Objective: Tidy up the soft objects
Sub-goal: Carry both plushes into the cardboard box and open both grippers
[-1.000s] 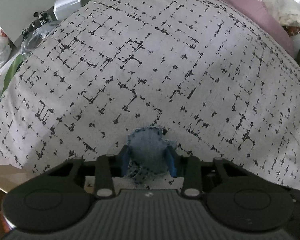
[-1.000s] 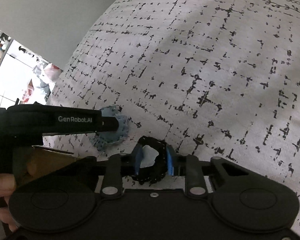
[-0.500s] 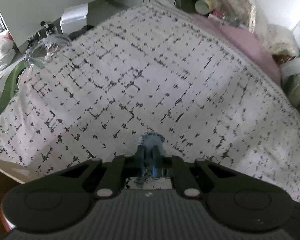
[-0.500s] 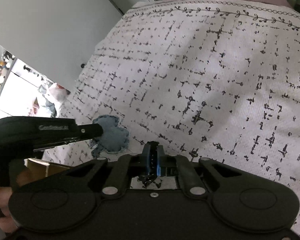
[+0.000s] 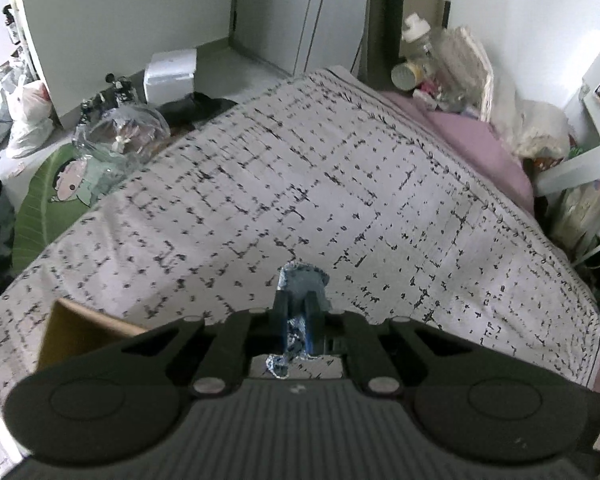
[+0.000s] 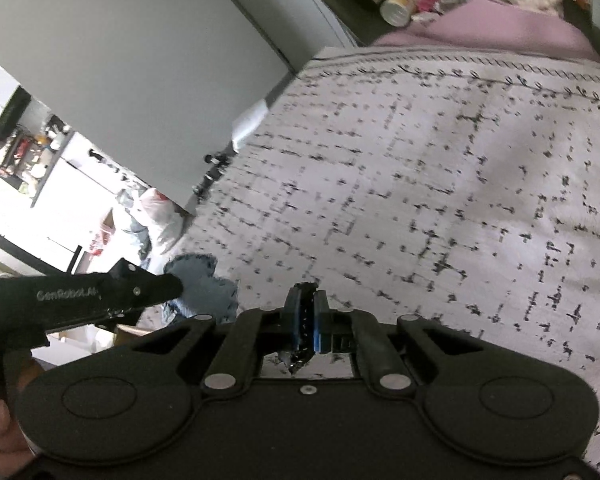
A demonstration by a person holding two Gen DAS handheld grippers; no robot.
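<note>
A blue denim scrunchie (image 5: 303, 285) is pinched in the left gripper (image 5: 296, 312), held above the patterned bedspread (image 5: 340, 184). A black scrunchie (image 6: 305, 320) is clamped in the right gripper (image 6: 306, 312). A cardboard box (image 5: 76, 332) lies low-left, nearest the left gripper.

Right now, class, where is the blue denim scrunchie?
The blue denim scrunchie is pinched in the left gripper, held above the patterned bedspread; the right wrist view shows it at lower left.
</note>
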